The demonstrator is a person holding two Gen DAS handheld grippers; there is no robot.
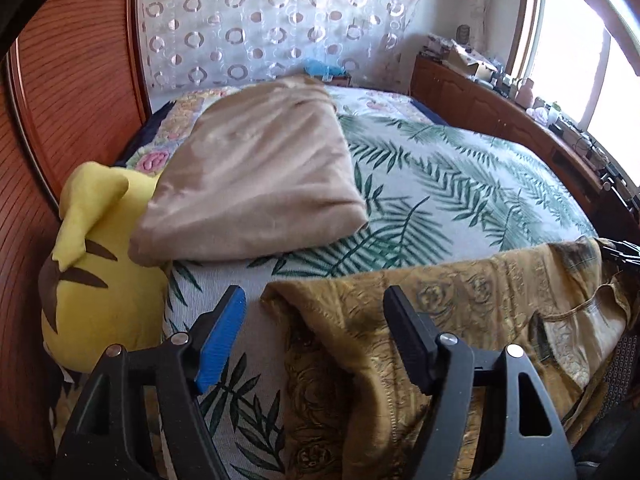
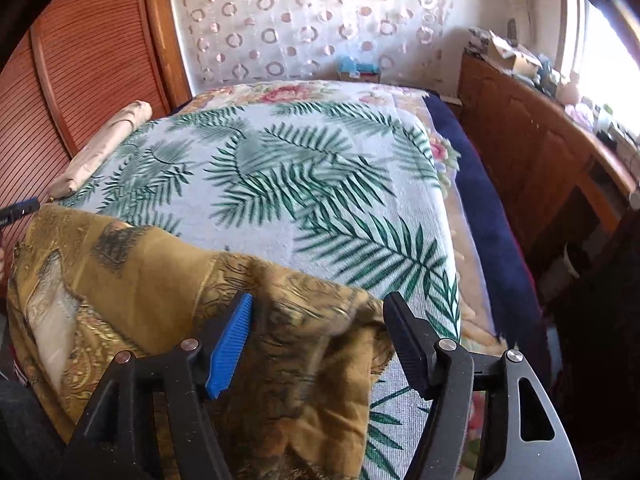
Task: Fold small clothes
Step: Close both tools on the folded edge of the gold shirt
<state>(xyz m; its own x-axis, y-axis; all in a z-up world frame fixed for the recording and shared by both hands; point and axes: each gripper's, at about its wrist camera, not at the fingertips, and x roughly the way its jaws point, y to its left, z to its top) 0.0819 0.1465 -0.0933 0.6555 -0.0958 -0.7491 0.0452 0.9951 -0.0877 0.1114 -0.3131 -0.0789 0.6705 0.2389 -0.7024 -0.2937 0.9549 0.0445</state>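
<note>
A: Two tools, both with fingers spread wide. The left tool (image 1: 314, 312) hovers over one end of the gold patterned garment (image 1: 460, 320), which lies across the near edge of the bed (image 1: 460, 184); nothing is pinched.

B: And the right tool (image 2: 318, 320)?

A: Also gaping, over the other end of the same garment (image 2: 168, 280), its blue pad above the cloth and its black finger beyond the cloth's edge.

B: Any containers?

A: An open cardboard box (image 2: 516, 58) sits on the wooden surface (image 2: 532, 136) by the window; its contents are too small to tell.

B: What else is on the bed?

A: A folded beige blanket (image 1: 256, 176) beside a yellow plush toy (image 1: 100, 264), all on the palm-leaf cover (image 2: 320, 184).
</note>
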